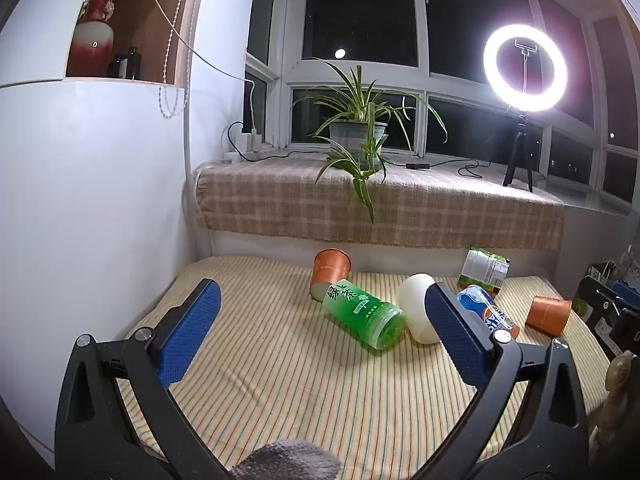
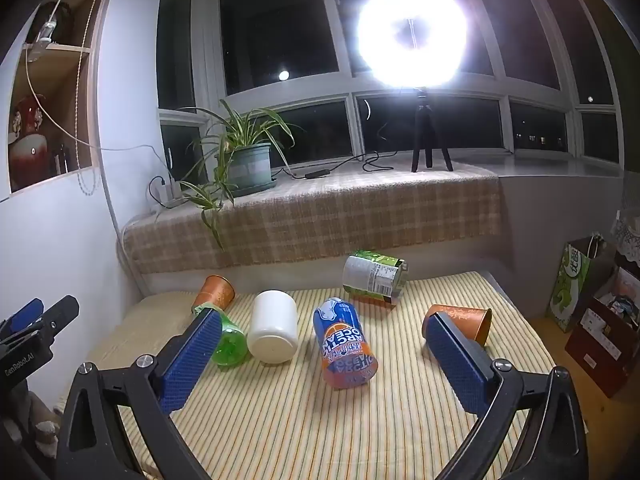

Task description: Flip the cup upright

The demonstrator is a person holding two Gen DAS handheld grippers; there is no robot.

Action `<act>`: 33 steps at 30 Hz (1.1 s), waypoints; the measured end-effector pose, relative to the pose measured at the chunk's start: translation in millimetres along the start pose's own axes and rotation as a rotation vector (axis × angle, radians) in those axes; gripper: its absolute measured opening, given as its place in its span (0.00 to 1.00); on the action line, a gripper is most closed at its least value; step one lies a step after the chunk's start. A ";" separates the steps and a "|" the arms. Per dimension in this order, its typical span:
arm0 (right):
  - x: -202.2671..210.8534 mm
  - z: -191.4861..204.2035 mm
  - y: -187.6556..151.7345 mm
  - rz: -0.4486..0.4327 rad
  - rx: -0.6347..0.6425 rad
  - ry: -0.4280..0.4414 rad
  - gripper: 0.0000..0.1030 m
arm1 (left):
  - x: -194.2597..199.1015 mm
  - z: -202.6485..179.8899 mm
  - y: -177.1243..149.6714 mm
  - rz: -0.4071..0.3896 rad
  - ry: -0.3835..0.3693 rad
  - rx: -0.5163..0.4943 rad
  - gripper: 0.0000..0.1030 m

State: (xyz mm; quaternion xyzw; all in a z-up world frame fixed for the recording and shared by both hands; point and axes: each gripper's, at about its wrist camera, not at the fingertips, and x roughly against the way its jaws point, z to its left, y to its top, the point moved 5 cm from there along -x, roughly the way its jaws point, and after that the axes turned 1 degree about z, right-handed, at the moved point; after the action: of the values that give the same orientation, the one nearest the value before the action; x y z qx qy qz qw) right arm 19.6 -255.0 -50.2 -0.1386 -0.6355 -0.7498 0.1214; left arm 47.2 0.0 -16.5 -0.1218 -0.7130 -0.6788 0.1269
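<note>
Several cups lie on their sides on a striped mat [image 1: 280, 380] [image 2: 304, 420]. A green cup [image 1: 366, 312] [image 2: 229, 344] lies in the middle, a white cup [image 1: 418, 308] [image 2: 274, 326] beside it, and a blue-orange cup [image 1: 490, 312] [image 2: 346, 346] further right. One copper cup [image 1: 330, 270] [image 2: 214, 292] lies at the back left, another [image 1: 548, 314] [image 2: 466, 318] at the right. A green-and-white printed cup [image 1: 484, 270] [image 2: 374, 276] lies at the back. My left gripper [image 1: 320, 336] is open and empty, short of the green cup. My right gripper [image 2: 324, 358] is open and empty, short of the blue-orange cup.
A checked cloth covers the window ledge [image 1: 380, 208] [image 2: 320, 216] behind the mat, with a potted plant [image 1: 358, 128] [image 2: 248, 164] and a ring light on a tripod [image 1: 524, 68] [image 2: 414, 36]. A white wall [image 1: 92, 200] stands left. Bags and boxes [image 2: 592, 292] stand right.
</note>
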 end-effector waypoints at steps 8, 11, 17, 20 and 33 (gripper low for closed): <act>-4.1 0.1 -3.5 0.016 0.005 -0.005 1.00 | 0.2 -0.2 -0.1 0.006 -0.001 0.005 1.00; -10.4 -3.0 -6.4 0.016 -0.003 -0.004 1.00 | -2.3 2.6 -8.1 0.004 -0.001 0.000 1.00; -7.0 -1.0 -5.2 0.015 0.002 -0.007 1.00 | -3.9 2.3 -7.1 0.010 0.001 0.003 1.00; -5.9 -0.4 -3.5 0.017 0.002 -0.007 1.00 | -3.9 2.1 -6.8 0.011 0.000 0.001 1.00; -5.1 -2.4 -2.8 0.017 -0.002 -0.007 1.00 | -10.0 -0.8 -10.7 0.013 0.002 0.000 1.00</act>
State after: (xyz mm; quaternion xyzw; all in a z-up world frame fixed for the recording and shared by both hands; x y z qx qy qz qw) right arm 23.2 -256.9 -55.1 -0.1468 -0.6339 -0.7489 0.1253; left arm 52.9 -1.4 -30.0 -0.1256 -0.7121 -0.6780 0.1320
